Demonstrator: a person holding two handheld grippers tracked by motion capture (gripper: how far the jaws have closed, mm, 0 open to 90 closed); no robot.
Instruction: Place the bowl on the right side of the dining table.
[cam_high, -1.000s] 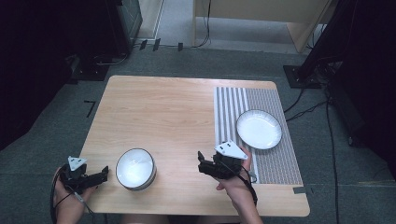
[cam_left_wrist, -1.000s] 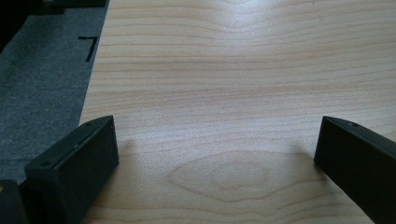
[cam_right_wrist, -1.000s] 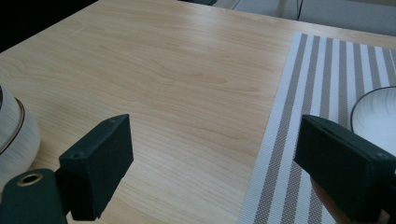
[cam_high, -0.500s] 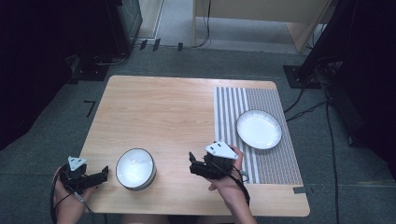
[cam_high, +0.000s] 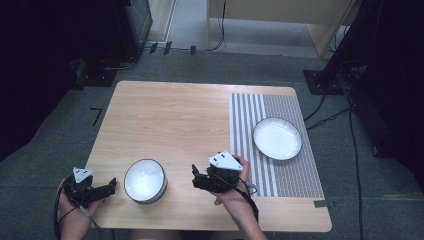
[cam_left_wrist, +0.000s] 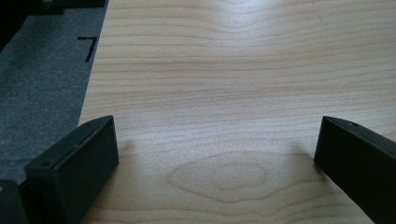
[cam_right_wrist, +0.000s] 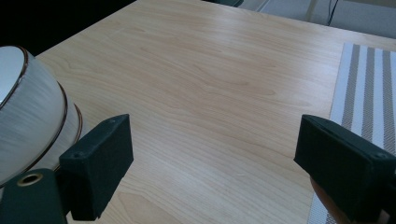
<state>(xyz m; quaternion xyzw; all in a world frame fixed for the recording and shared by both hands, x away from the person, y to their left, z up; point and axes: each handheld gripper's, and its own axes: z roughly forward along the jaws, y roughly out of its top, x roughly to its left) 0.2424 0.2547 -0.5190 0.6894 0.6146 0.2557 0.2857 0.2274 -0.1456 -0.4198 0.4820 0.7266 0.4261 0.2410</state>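
A white bowl (cam_high: 145, 180) with a dark rim stands near the table's front edge, left of centre; its ribbed side fills the left edge of the right gripper view (cam_right_wrist: 28, 116). My right gripper (cam_high: 196, 178) sits just right of the bowl, pointing left toward it, jaws open and empty (cam_right_wrist: 210, 163). At the front left corner, left of the bowl, my left gripper (cam_high: 111, 186) is also open, with bare wood between its jaws (cam_left_wrist: 217, 154). A white plate (cam_high: 277, 138) lies on the striped placemat (cam_high: 280, 175).
The wooden table (cam_high: 170, 120) is bare across its back and middle. The grey-and-white striped placemat covers the right part. Grey carpet (cam_left_wrist: 42, 84) lies beyond the table's left edge. Dark stands and cables (cam_high: 330, 107) surround the table on the floor.
My right gripper has moved left along the front of the table, from near the placemat toward the bowl. The left gripper, bowl and plate have stayed put.
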